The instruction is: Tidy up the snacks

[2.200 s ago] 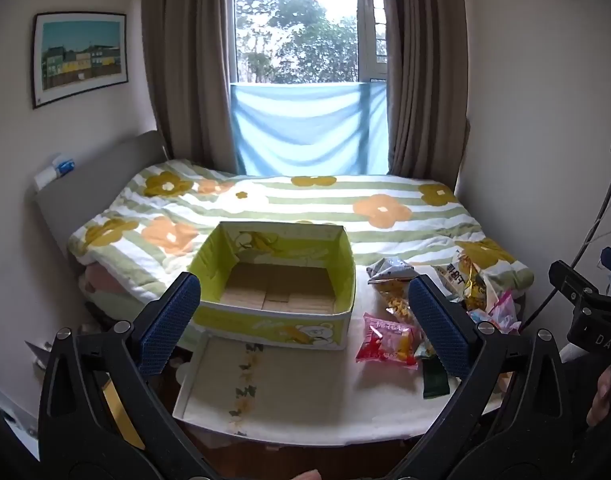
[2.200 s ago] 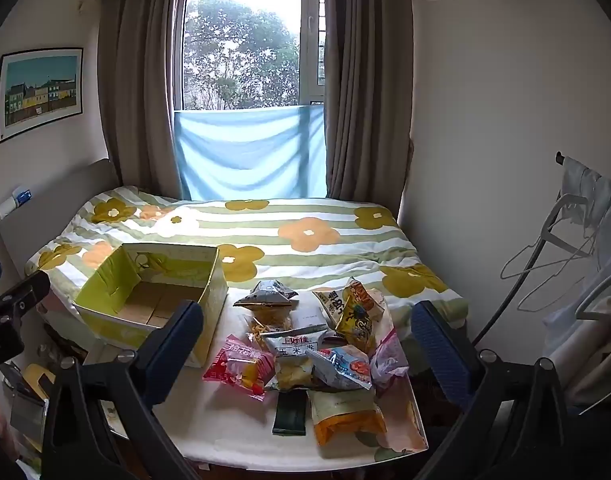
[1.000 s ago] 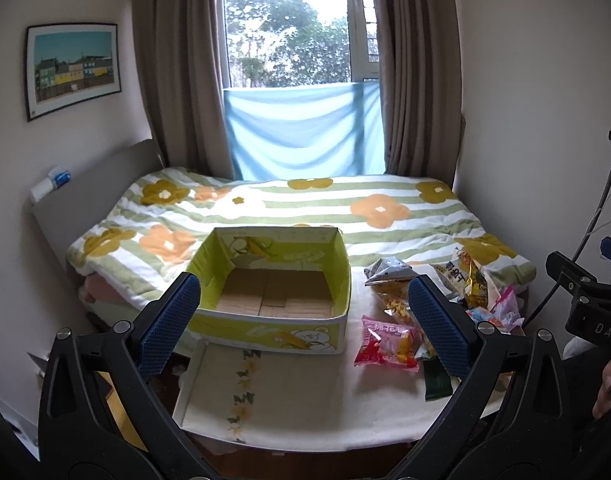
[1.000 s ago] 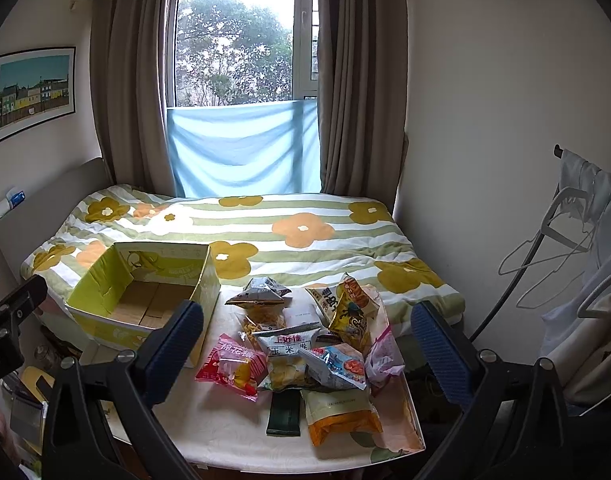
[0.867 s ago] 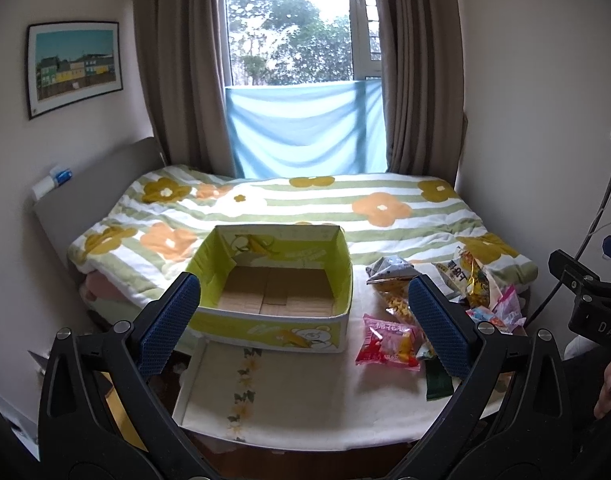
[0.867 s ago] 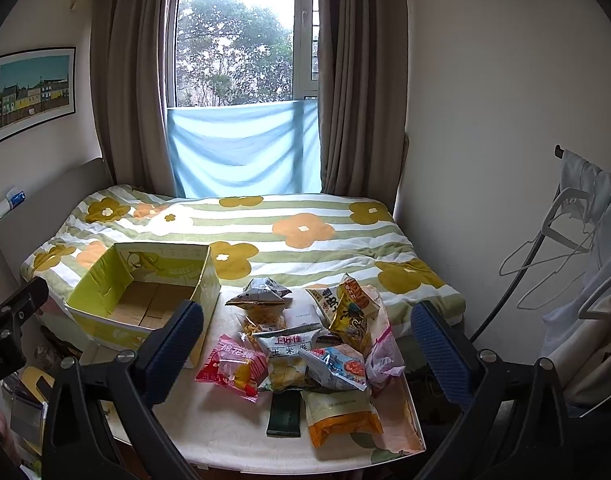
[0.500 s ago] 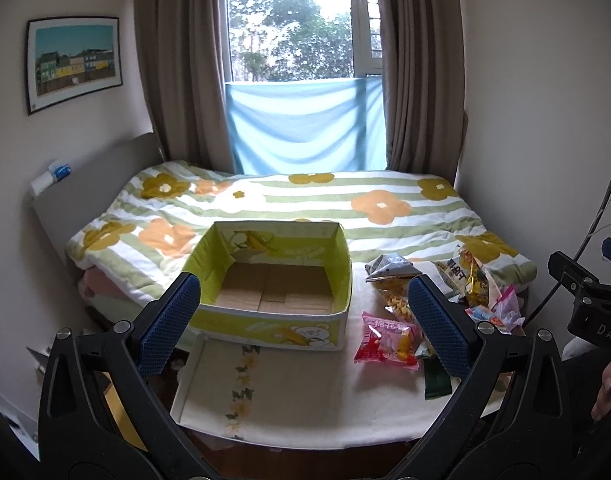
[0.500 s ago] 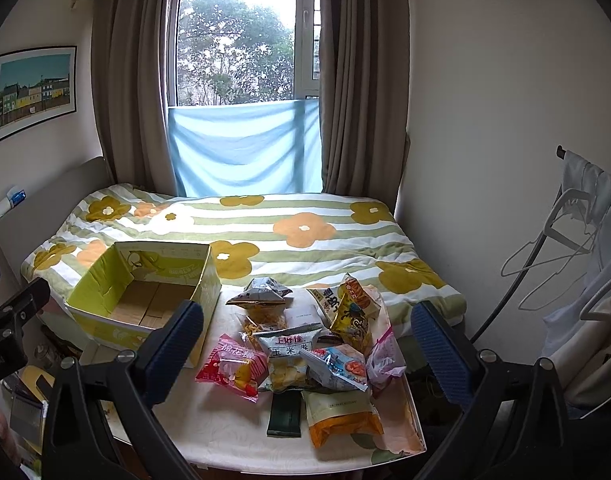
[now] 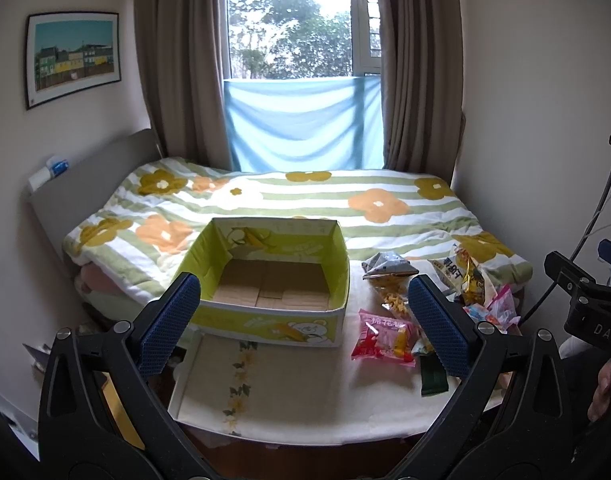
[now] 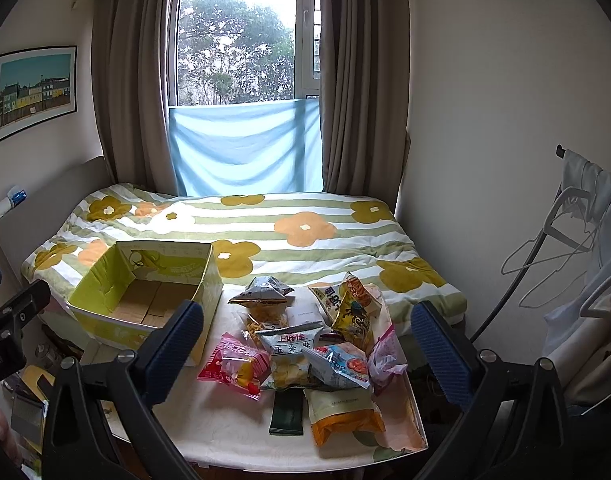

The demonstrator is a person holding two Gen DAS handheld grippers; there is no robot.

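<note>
Nothing on the counter had shifted since the frames a couple of seconds back; only the two views had drifted a touch, and both grippers hung back from the work as before. Behind everything lay the bed (image 10: 265,236) with its flowered quilt, and against it stood the counter (image 10: 233,424). On the counter's left side sat the green cardboard box (image 9: 273,276), open-topped and with nothing in it. To its right lay the snack packets (image 10: 305,344) in a loose heap, none yet in the box.

The left gripper (image 9: 305,320) was spread wide with nothing between its fingers, hovering before the box. The right gripper (image 10: 309,344) was equally wide and bare, facing the heap.

Those packets looked light, puffy and crinkly, likely slippery and easily crushed. The pink packet (image 10: 235,366) lay nearest the box; its flat sealed edge seemed the safest place to pinch, sparing the contents.
</note>
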